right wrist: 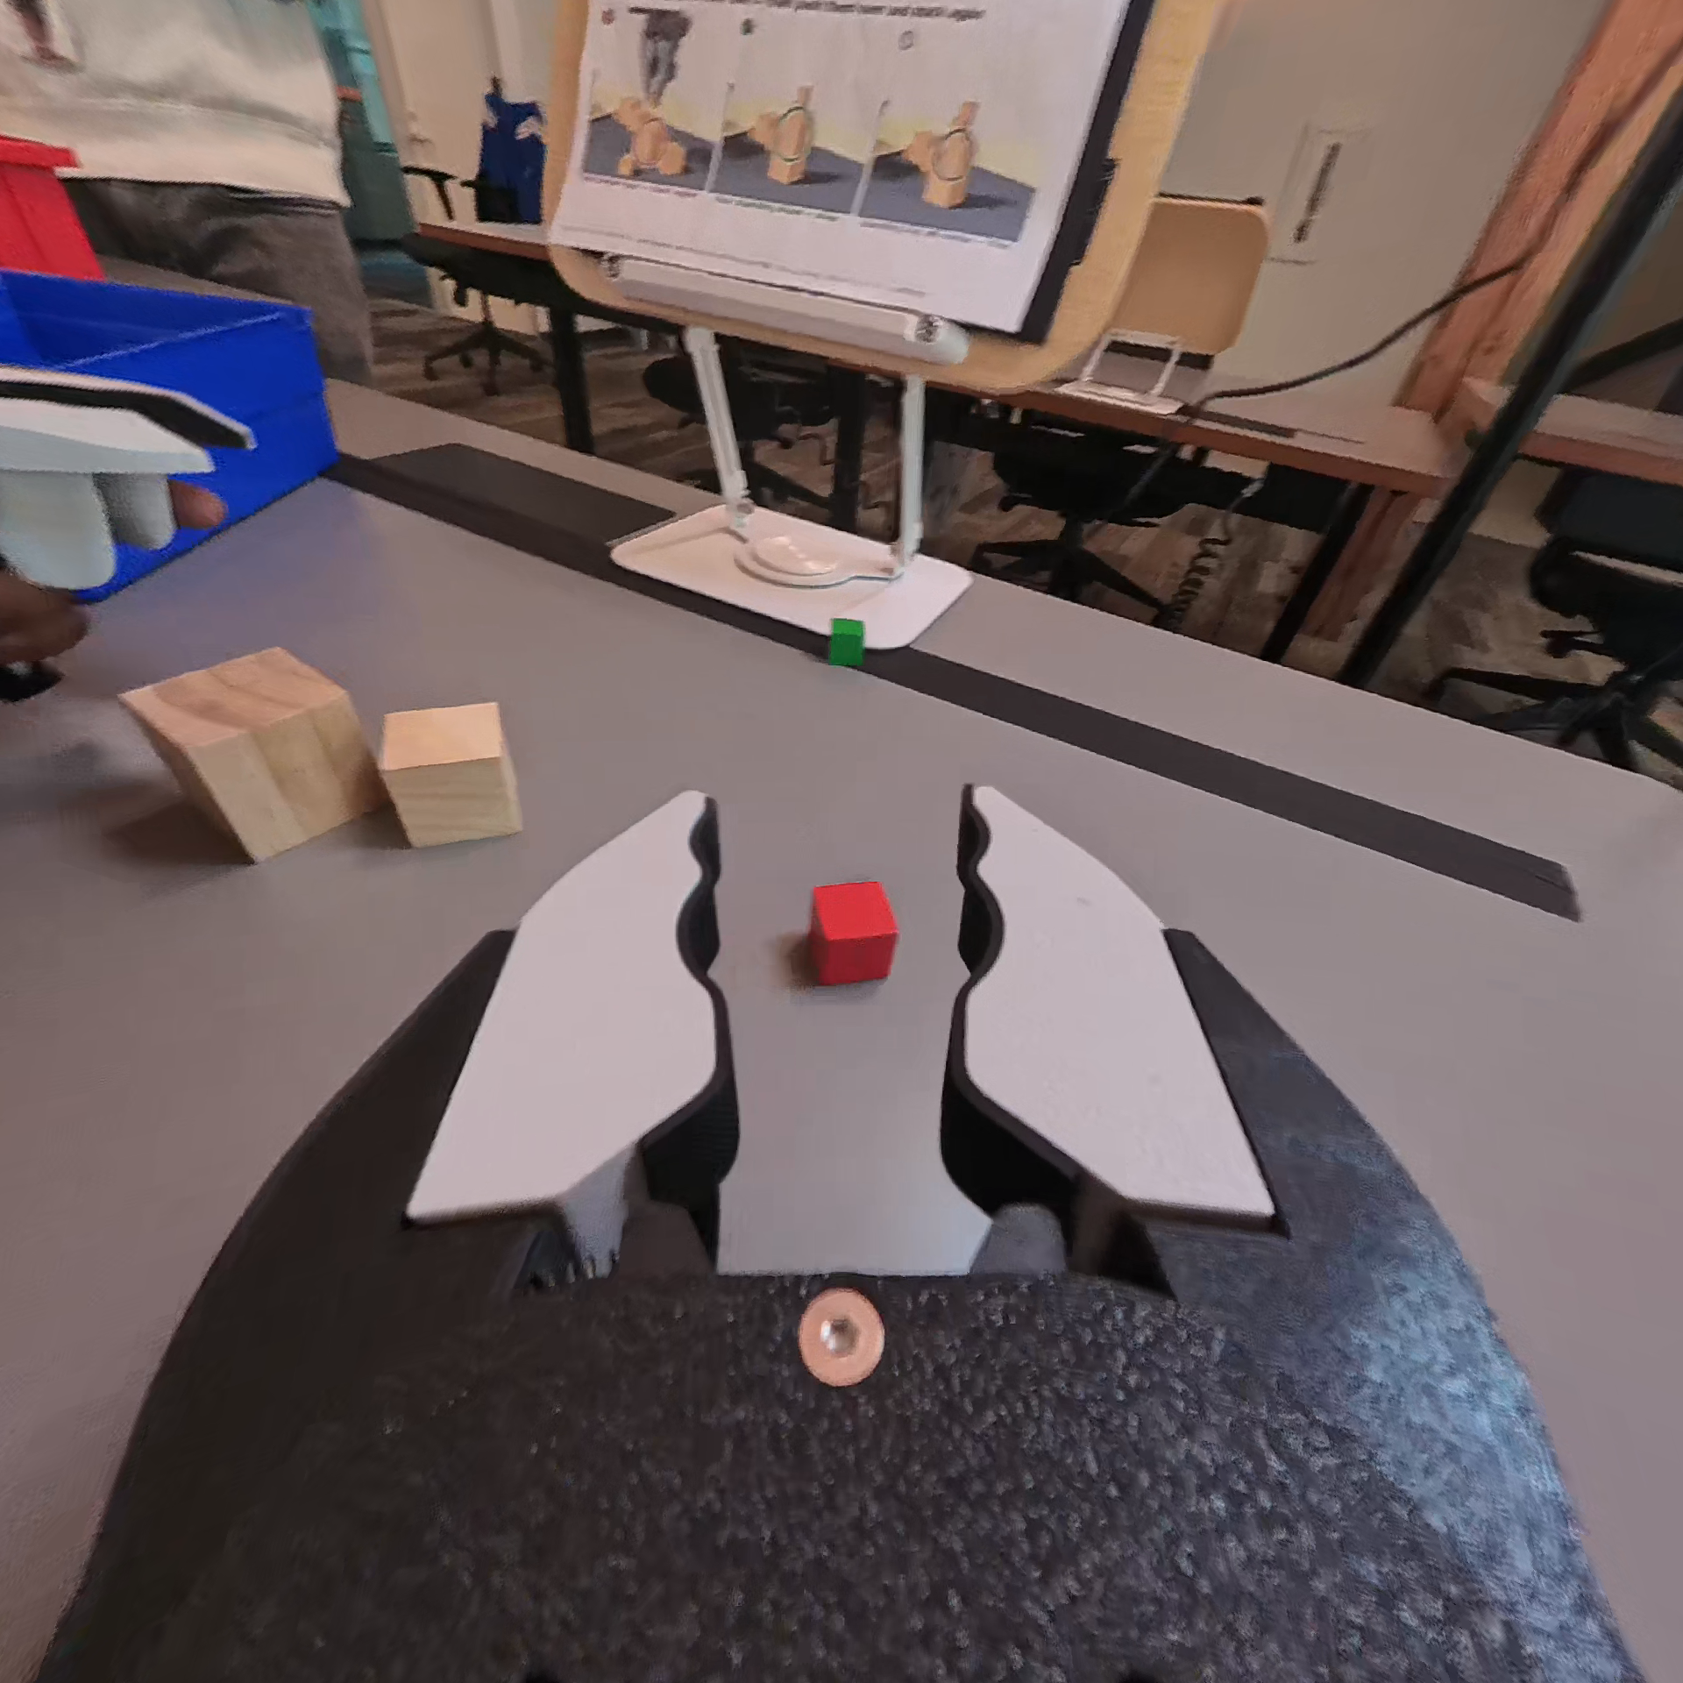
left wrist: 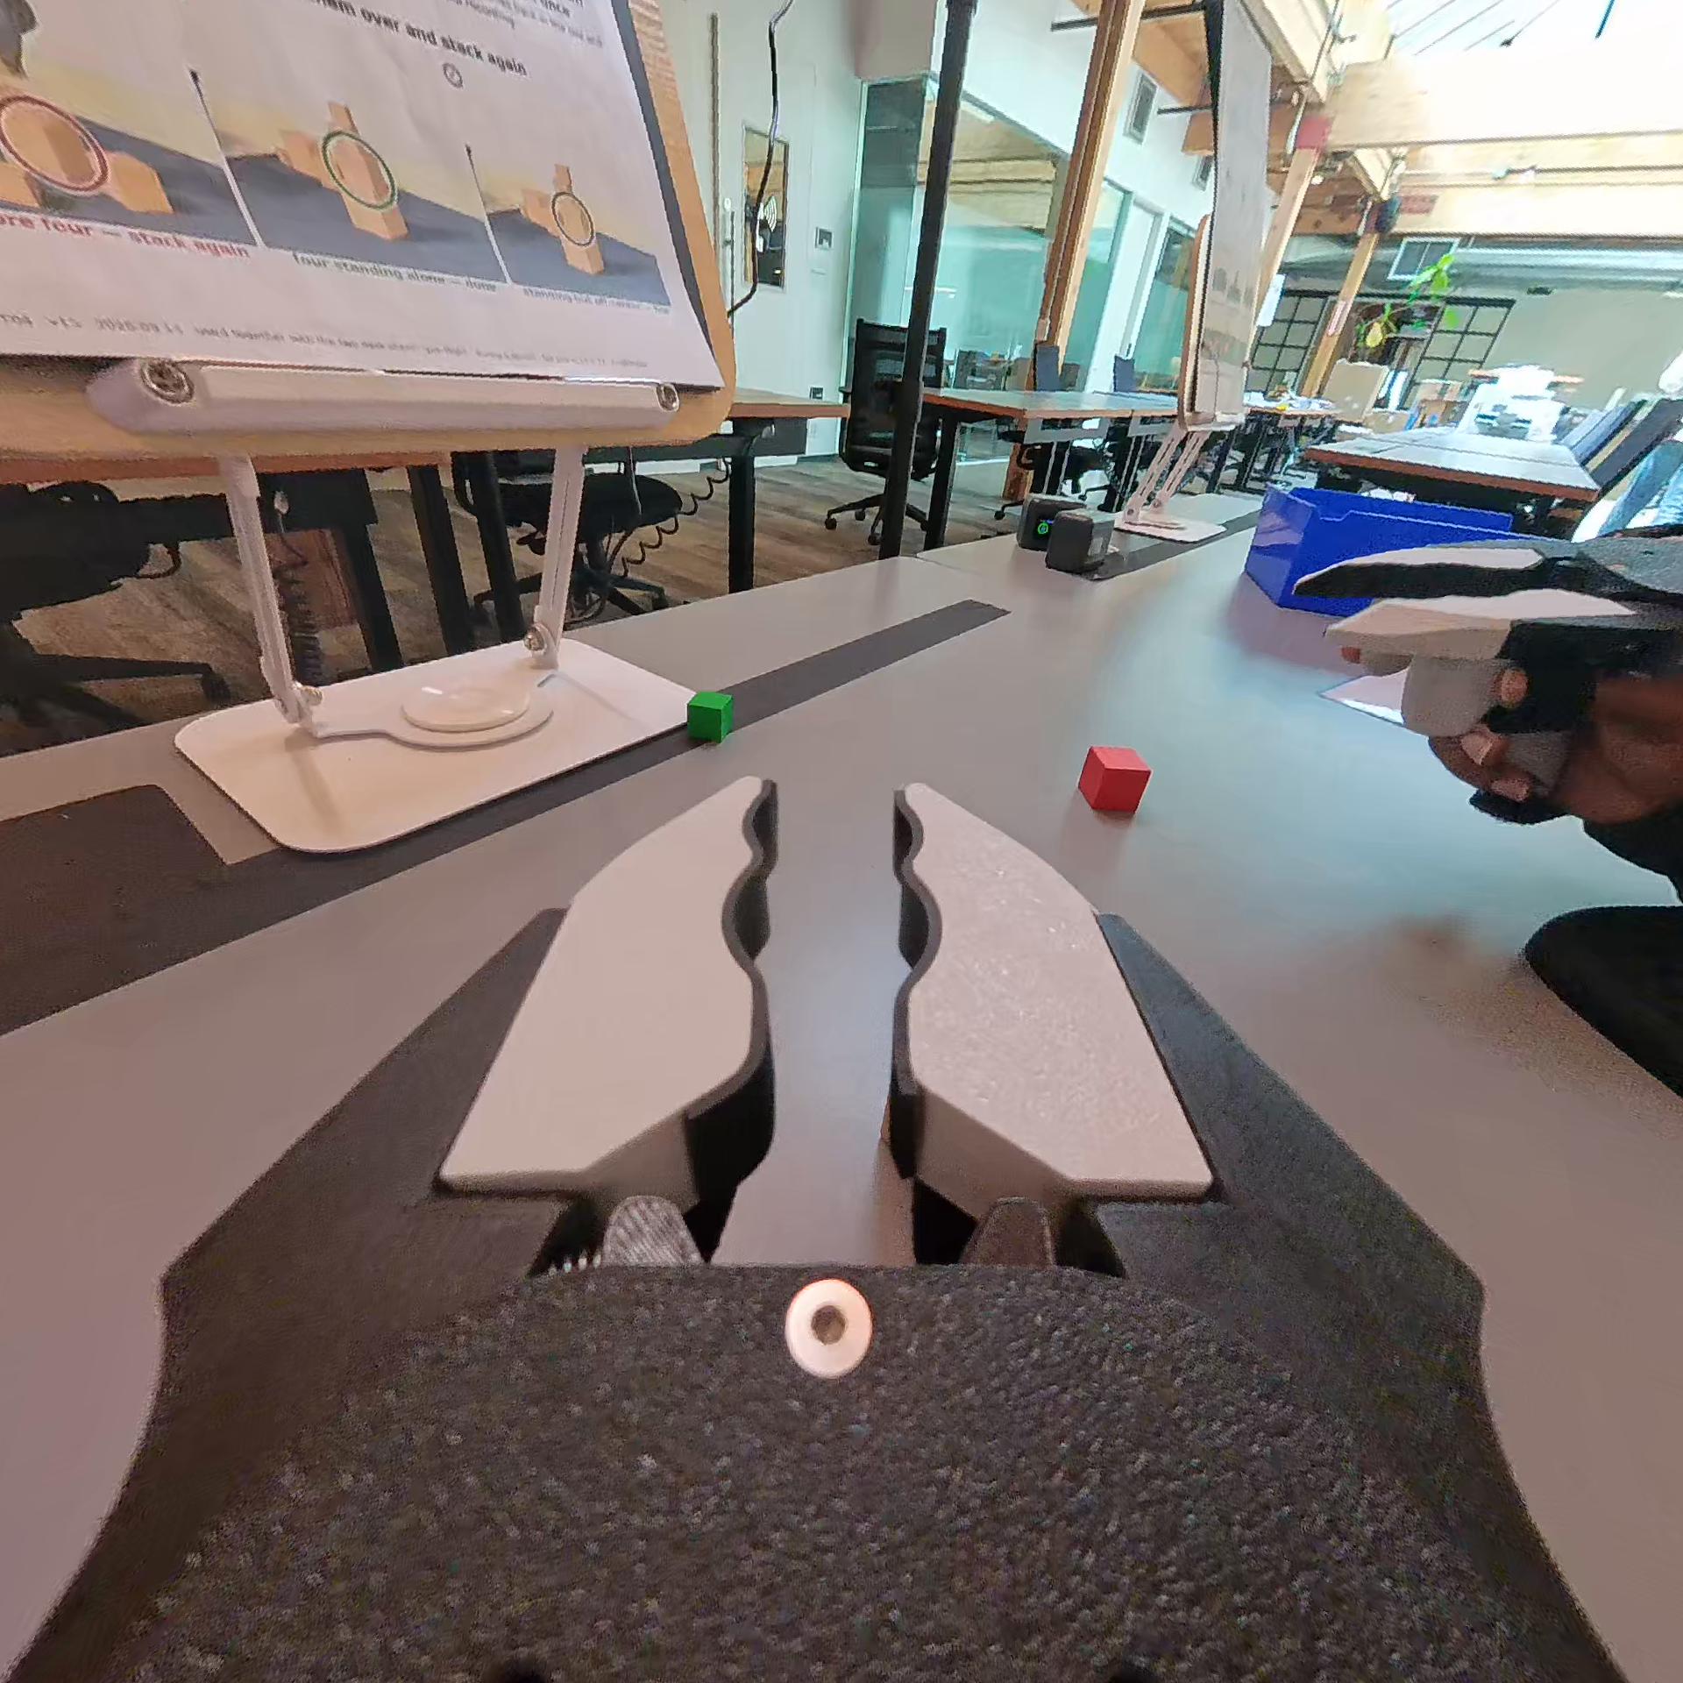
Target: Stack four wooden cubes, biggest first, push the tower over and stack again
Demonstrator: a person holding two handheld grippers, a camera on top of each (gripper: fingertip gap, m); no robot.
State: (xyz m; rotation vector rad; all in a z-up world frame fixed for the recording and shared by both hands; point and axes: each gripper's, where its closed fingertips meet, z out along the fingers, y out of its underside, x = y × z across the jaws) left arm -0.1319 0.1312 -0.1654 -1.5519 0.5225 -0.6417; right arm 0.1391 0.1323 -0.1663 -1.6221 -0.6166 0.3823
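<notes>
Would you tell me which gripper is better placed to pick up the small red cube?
Probably the right gripper: the red cube sits between its open fingers, untouched. The left gripper is open over bare table.

Blue bin [right wrist: 164,364] and printed sheet [left wrist: 346,182] are cut off.

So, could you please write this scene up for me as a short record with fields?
Surface: grey table crossed by a dark strip
Left gripper: open, nothing between its fingers, above bare table
Right gripper: open; red cube rests on the table between its fingers, with a gap on each side
Green cube: on the dark strip, at the white stand base
Wooden blocks: light wood, grouped to the left in the right wrist view, the larger tilted
Blue bin: far left in that view
Stand: holds a printed sheet
</notes>
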